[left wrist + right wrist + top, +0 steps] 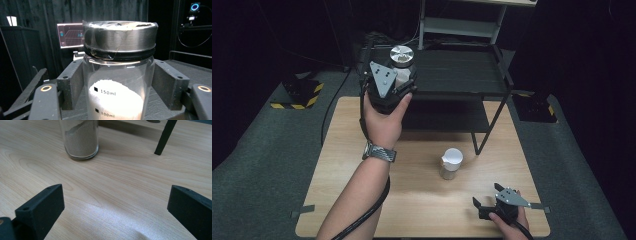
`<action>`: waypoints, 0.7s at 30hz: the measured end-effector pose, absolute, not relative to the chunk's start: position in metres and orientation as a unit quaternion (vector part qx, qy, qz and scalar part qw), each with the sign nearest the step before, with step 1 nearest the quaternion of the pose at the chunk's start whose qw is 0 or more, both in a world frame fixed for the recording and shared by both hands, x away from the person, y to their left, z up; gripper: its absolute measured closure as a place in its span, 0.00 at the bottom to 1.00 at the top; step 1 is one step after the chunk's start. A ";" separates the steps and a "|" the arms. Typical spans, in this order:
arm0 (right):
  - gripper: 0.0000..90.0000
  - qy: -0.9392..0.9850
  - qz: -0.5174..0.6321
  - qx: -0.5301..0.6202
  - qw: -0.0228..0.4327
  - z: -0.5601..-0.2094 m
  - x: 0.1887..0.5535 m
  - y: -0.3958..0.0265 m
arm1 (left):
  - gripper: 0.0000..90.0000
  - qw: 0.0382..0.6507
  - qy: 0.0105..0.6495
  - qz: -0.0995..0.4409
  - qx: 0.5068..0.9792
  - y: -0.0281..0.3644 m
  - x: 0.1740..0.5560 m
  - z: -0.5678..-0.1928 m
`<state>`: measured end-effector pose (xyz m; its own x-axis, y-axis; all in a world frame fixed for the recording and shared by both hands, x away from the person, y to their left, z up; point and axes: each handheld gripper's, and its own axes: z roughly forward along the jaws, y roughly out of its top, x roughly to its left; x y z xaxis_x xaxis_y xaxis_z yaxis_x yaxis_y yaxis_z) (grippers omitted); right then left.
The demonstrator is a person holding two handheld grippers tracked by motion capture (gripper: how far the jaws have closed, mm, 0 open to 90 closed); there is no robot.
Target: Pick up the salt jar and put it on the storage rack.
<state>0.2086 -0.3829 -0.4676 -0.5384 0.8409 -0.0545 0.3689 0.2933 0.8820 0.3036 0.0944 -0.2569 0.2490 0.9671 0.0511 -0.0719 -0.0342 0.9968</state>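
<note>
Left gripper (pixel 398 86) has its jaws clamped on the metal-lidded jar (pixel 118 72) of white powder, held at the black rack's (pixel 472 75) upper shelf — not yet set down — while the right gripper (pixel 488 206) rests on the worktop (pixel 422 200), jaws apart and empty.

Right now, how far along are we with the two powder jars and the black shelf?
Done: nothing yet rests on the black metal shelf. In hand: the left gripper clamps the clear, steel-lidded jar of white powder at the shelf's top tier. Left: the white-capped glass jar stands on the wooden table; the right gripper rests open.
</note>
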 end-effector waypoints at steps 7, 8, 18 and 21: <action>0.01 0.759 0.442 0.397 0.269 -0.468 0.208 -0.384 | 0.34 0.557 0.412 0.461 0.554 0.091 0.313 -0.255; 0.01 0.759 0.442 0.397 0.269 -0.468 0.208 -0.384 | 0.34 0.556 0.413 0.461 0.555 0.090 0.315 -0.254; 0.01 0.758 0.443 0.397 0.268 -0.468 0.208 -0.384 | 0.34 0.557 0.421 0.456 0.551 0.087 0.328 -0.254; 0.01 0.758 0.444 0.397 0.267 -0.468 0.208 -0.385 | 0.34 0.560 0.424 0.454 0.549 0.087 0.331 -0.254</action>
